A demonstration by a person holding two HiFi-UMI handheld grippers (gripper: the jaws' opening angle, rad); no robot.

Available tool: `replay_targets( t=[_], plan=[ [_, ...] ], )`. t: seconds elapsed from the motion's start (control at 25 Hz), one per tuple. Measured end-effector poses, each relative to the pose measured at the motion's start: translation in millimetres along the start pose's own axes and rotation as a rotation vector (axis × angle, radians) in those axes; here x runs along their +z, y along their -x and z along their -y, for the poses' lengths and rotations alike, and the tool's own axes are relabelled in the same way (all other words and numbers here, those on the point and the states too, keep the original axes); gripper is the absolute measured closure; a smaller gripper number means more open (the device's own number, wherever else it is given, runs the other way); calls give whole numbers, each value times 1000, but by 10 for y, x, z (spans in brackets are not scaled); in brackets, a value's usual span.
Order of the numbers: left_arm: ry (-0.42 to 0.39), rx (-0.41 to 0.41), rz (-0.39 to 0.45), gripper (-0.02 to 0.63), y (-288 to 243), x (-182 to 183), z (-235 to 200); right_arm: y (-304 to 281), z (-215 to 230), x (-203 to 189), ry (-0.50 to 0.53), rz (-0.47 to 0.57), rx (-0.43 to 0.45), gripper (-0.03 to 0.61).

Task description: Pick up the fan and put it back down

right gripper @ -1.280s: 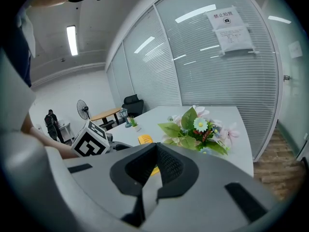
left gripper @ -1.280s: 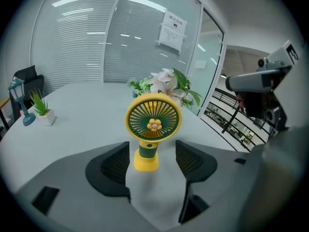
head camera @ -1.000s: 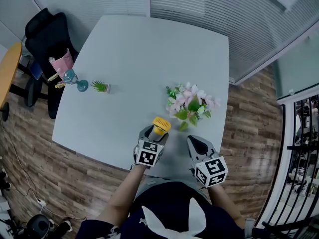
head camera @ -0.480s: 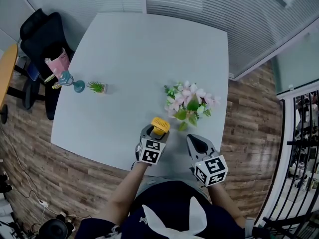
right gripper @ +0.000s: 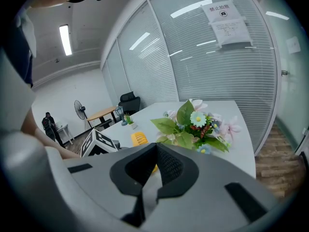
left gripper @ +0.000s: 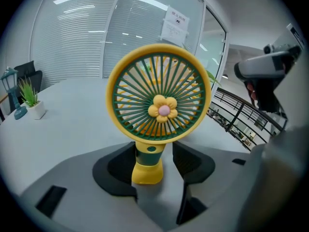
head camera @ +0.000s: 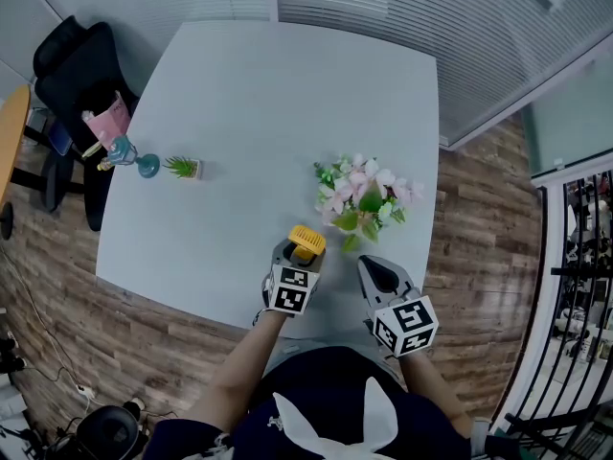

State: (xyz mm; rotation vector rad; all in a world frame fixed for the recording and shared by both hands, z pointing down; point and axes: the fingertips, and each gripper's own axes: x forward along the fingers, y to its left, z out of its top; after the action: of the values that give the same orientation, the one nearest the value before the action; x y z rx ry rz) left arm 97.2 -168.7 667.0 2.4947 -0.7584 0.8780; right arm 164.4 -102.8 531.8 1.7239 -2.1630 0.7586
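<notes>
A small yellow fan [head camera: 307, 241] with a green grille and a flower hub [left gripper: 159, 111] stands upright on the grey table [head camera: 268, 94], near its front edge. My left gripper [head camera: 304, 253] reaches around it. Its jaws stand on either side of the fan's yellow-green stem [left gripper: 147, 163] and have just been closing. A narrow gap still shows on the right side, so the left gripper [left gripper: 153, 156] is open. My right gripper [head camera: 374, 271] rests to the right of the fan with its pads together and nothing between them. From the right gripper [right gripper: 155, 149], the fan's yellow rim [right gripper: 140, 139] shows just beyond.
A bunch of pink and white flowers [head camera: 364, 199] stands close behind and to the right of the fan. A small potted plant [head camera: 188, 168] and a teal lamp-like ornament [head camera: 134, 158] sit at the table's left edge. A black chair [head camera: 81, 75] stands beyond that edge.
Both grippers and the fan keep their places on the table. Only the head view has drifted a little.
</notes>
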Motion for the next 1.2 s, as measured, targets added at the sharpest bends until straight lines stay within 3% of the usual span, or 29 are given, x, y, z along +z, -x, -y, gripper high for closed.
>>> replay_targets(
  t=[0.32,1.2],
  plan=[
    [-7,46,-18,420,-22,-38,-63,-39,5,-27,-5,-8,2,572],
    [-27,53,2,426,-8,4,-40,-48,-12,-32,-5,-6,2,572]
  ],
)
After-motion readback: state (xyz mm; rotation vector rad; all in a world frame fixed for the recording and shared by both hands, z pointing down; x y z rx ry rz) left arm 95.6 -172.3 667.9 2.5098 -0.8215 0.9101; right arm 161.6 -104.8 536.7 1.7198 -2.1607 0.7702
